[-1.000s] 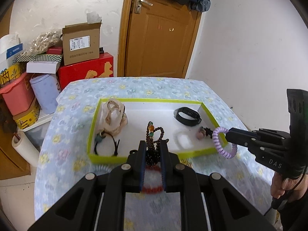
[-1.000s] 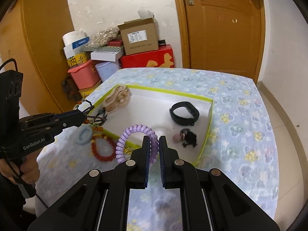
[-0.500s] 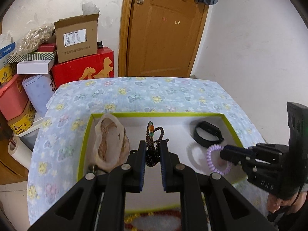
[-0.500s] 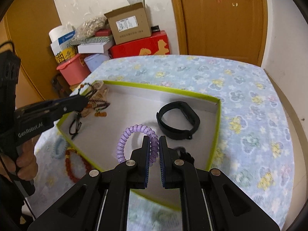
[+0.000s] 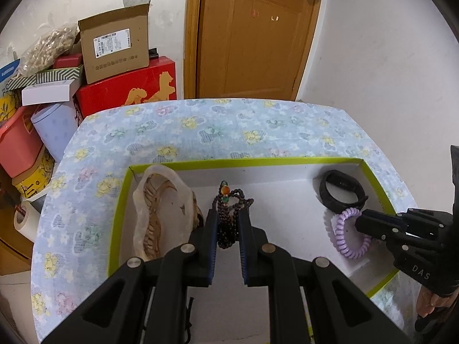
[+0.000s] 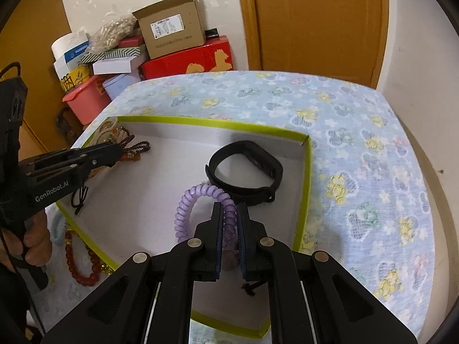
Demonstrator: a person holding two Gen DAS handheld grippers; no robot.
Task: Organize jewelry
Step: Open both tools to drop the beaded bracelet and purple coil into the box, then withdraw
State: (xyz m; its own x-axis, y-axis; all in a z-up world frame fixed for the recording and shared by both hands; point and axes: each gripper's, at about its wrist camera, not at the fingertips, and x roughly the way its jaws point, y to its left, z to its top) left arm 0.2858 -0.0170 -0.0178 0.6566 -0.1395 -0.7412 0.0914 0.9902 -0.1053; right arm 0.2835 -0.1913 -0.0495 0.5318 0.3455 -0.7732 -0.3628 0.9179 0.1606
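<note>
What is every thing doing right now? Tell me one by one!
Left gripper: shut on the dark bead necklace.
Dark bead necklace: pinched, hanging over the tray.
Right gripper: shut on the purple coil bracelet.
Purple coil bracelet: pinched, over the tray.
Black wristband: lying in the tray, closed in a loop.
Green-edged tray: open, on the flowered cloth.
Red bead bracelet: lying outside the tray.
Door: closed.

Home room: wooden door (image 5: 252,37), stacked boxes (image 5: 114,48).
</note>
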